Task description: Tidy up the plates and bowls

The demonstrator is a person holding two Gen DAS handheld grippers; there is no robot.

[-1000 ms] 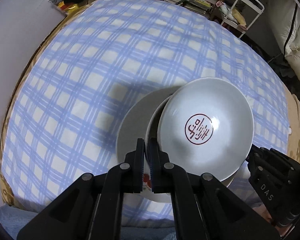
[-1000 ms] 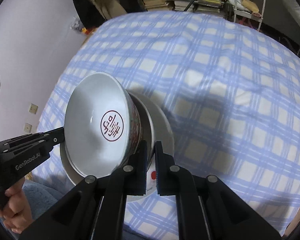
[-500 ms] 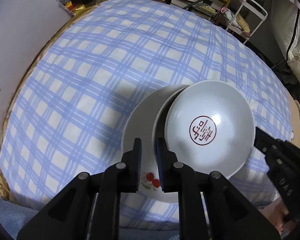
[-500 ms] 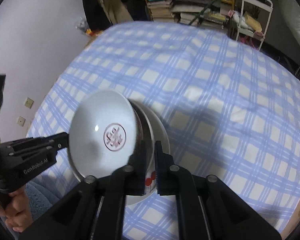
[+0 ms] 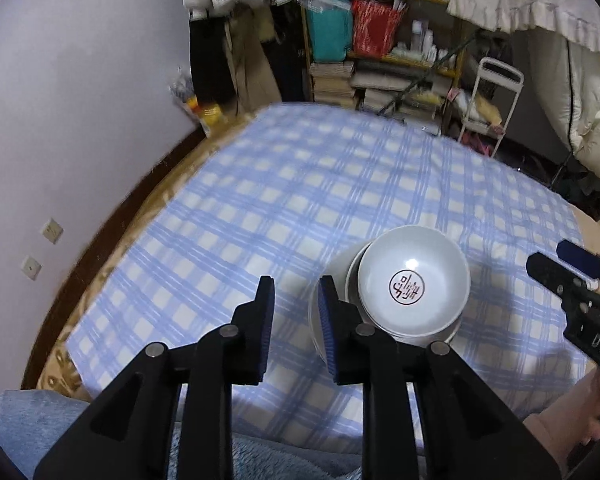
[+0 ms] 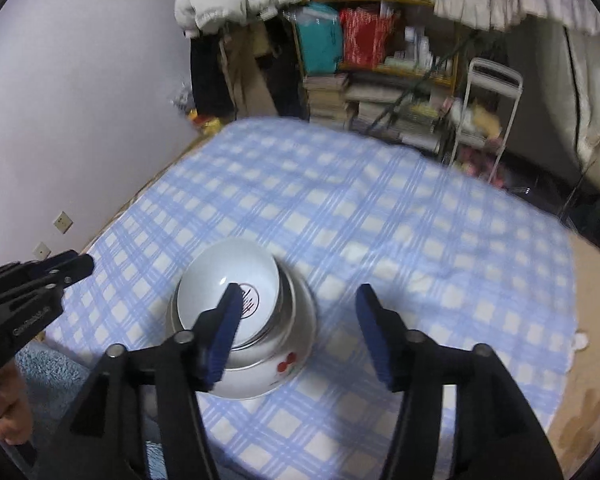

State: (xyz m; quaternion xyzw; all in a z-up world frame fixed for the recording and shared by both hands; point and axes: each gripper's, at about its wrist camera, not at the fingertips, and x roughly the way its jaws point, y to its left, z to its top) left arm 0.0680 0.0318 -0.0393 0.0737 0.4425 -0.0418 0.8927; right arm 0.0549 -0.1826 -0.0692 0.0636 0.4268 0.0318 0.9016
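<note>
Checked cloth (image 5: 292, 208) | bowl (image 5: 414, 280) stacked near edge | left tongs (image 5: 294, 312), right tongs (image 6: 300, 320) open, empty

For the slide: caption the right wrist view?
Open right gripper above bowls stacked on a plate; left gripper alongside.

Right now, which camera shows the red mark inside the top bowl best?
The left wrist view: the red mark in the top bowl is fully visible. In the right wrist view, a finger of the right gripper hides part of it.
</note>
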